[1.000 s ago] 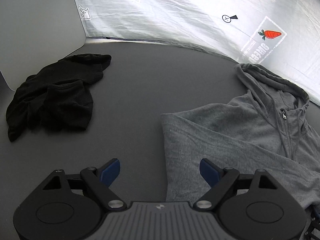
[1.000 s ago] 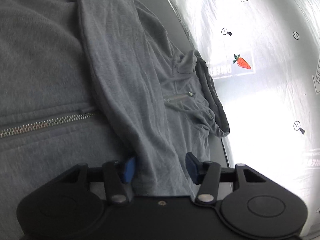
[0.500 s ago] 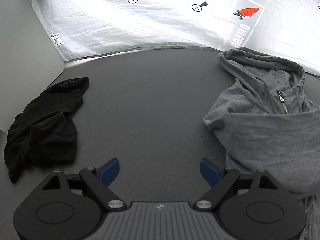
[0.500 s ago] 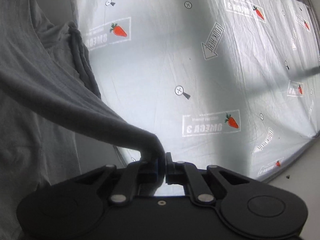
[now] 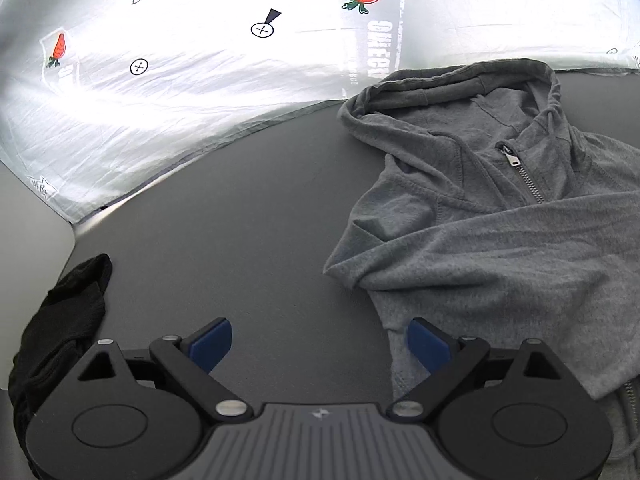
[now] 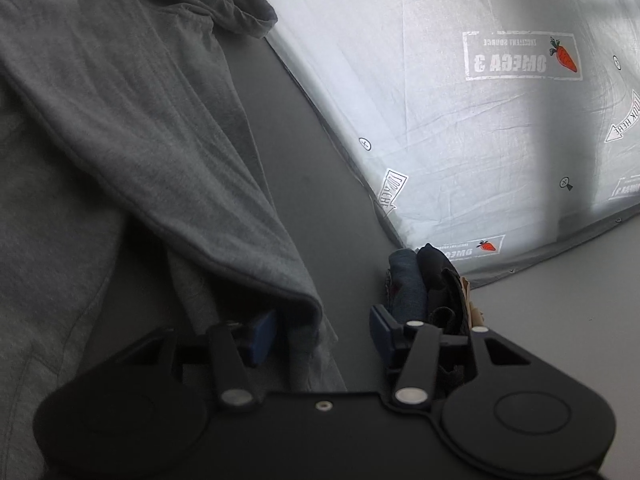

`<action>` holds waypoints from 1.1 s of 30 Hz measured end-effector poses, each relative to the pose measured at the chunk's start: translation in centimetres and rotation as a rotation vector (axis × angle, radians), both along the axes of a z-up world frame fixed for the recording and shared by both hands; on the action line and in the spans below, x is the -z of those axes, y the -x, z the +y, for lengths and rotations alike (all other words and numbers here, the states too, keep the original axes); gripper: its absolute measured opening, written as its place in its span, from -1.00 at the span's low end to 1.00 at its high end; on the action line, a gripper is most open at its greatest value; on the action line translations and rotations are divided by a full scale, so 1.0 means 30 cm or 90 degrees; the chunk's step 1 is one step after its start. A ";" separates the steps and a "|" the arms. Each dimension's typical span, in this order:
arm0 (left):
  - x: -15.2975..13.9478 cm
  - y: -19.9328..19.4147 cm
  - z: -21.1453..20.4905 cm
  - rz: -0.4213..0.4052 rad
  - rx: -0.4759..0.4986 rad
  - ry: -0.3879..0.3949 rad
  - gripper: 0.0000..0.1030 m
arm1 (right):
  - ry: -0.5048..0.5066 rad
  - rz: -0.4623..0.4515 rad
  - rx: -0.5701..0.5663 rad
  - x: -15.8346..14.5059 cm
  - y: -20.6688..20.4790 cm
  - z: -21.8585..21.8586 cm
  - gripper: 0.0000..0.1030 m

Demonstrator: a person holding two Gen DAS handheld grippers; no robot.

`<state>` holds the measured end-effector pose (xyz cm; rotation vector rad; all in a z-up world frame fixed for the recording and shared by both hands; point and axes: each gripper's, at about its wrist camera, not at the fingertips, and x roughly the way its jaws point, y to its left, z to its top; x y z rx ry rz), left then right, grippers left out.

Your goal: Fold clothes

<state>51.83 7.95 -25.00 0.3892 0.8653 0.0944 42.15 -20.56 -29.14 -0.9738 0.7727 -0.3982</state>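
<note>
A dark grey table (image 5: 248, 216) fills the frame's middle; a grey zip hoodie (image 5: 500, 216) lies at right, a crumpled black garment (image 5: 60, 320) at lower left.

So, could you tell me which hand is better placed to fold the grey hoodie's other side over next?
Probably the left. Its claw is opening, empty, at the hoodie's unfolded edge. The right claw is only now letting the sleeve go.

Glaring backdrop, dim foreground, fisheye-warped edges
</note>
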 end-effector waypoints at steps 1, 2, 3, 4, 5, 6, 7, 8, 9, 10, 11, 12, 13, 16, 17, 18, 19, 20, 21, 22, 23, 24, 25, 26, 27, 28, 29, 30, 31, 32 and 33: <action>0.008 -0.016 0.004 -0.010 0.001 -0.019 0.84 | 0.001 0.000 -0.004 -0.001 -0.003 0.007 0.02; 0.017 -0.034 0.010 -0.015 0.000 -0.032 0.84 | 0.001 0.001 -0.009 -0.002 -0.005 0.014 0.05; 0.025 -0.052 0.016 -0.017 -0.003 -0.038 0.84 | 0.001 0.000 -0.008 -0.002 -0.004 0.016 0.07; 0.033 -0.076 0.028 -0.017 -0.008 -0.039 0.84 | 0.000 0.000 -0.007 -0.003 -0.002 0.016 0.08; 0.041 -0.096 0.038 -0.019 -0.016 -0.037 0.84 | -0.001 0.000 -0.006 -0.003 0.001 0.017 0.09; 0.049 -0.116 0.047 -0.022 -0.023 -0.036 0.84 | -0.001 0.000 -0.005 -0.003 0.003 0.018 0.09; 0.054 -0.136 0.055 -0.027 -0.031 -0.035 0.85 | -0.001 -0.001 0.003 -0.003 -0.001 0.009 0.09; 0.055 -0.156 0.063 -0.031 -0.038 -0.031 0.85 | -0.001 -0.002 0.011 -0.003 -0.004 -0.001 0.10; 0.052 -0.177 0.071 -0.033 -0.043 -0.016 0.85 | -0.003 -0.003 0.020 -0.004 -0.009 -0.013 0.10; 0.049 -0.199 0.078 -0.036 -0.047 0.000 0.85 | -0.008 -0.005 0.032 -0.005 -0.011 -0.025 0.10; 0.044 -0.224 0.083 -0.043 -0.053 0.015 0.85 | -0.020 -0.007 0.050 -0.010 -0.016 -0.045 0.10; 0.040 -0.248 0.082 -0.053 -0.058 0.015 0.84 | -0.033 -0.009 0.069 -0.014 -0.021 -0.064 0.10; 0.037 -0.275 0.079 -0.065 -0.062 0.004 0.84 | -0.046 -0.011 0.087 -0.019 -0.026 -0.084 0.10; 0.018 -0.361 0.087 -0.086 -0.075 0.000 0.84 | -0.121 -0.033 0.152 -0.051 -0.033 -0.145 0.13; 0.005 -0.385 0.096 -0.086 -0.083 0.010 0.84 | -0.154 -0.044 0.175 -0.065 -0.034 -0.165 0.14; -0.010 -0.407 0.105 -0.086 -0.091 0.021 0.84 | -0.221 -0.065 0.208 -0.086 -0.026 -0.198 0.14; -0.029 -0.416 0.113 -0.087 -0.098 0.038 0.84 | -0.291 -0.088 0.241 -0.107 -0.017 -0.232 0.14; -0.049 -0.413 0.117 -0.088 -0.103 0.060 0.84 | -0.361 -0.111 0.273 -0.128 -0.009 -0.266 0.16; -0.067 -0.400 0.117 -0.088 -0.100 0.088 0.84 | -0.434 -0.134 0.302 -0.142 0.004 -0.301 0.16; -0.082 -0.374 0.109 -0.087 -0.091 0.115 0.84 | -0.513 -0.161 0.328 -0.151 0.024 -0.340 0.16; -0.091 -0.342 0.095 -0.085 -0.081 0.134 0.84 | -0.593 -0.189 0.354 -0.158 0.045 -0.380 0.17; -0.099 -0.309 0.080 -0.082 -0.072 0.151 0.85 | -0.653 -0.209 0.373 -0.160 0.059 -0.412 0.20; -0.102 -0.271 0.062 -0.078 -0.063 0.164 0.85 | -0.729 -0.232 0.395 -0.155 0.077 -0.451 0.23; -0.101 -0.236 0.053 -0.072 -0.060 0.176 0.85 | -0.787 -0.245 0.413 -0.145 0.087 -0.483 0.32; -0.100 -0.200 0.044 -0.064 -0.057 0.188 0.85 | -0.829 -0.255 0.427 -0.134 0.094 -0.507 0.36; -0.097 -0.165 0.038 -0.053 -0.058 0.201 0.85 | -0.872 -0.268 0.441 -0.122 0.102 -0.531 0.38; -0.092 -0.131 0.035 -0.042 -0.060 0.216 0.85 | -0.919 -0.281 0.455 -0.106 0.113 -0.546 0.42; -0.087 -0.100 0.033 -0.033 -0.060 0.232 0.85 | -0.966 -0.293 0.468 -0.090 0.125 -0.560 0.44; -0.081 -0.069 0.030 -0.023 -0.061 0.248 0.85 | -1.013 -0.306 0.481 -0.074 0.137 -0.574 0.44; -0.073 -0.034 0.030 -0.011 -0.062 0.266 0.85 | -1.055 -0.324 0.486 -0.059 0.146 -0.586 0.44; -0.068 -0.009 0.030 -0.001 -0.060 0.281 0.85 | -1.096 -0.342 0.490 -0.045 0.155 -0.598 0.45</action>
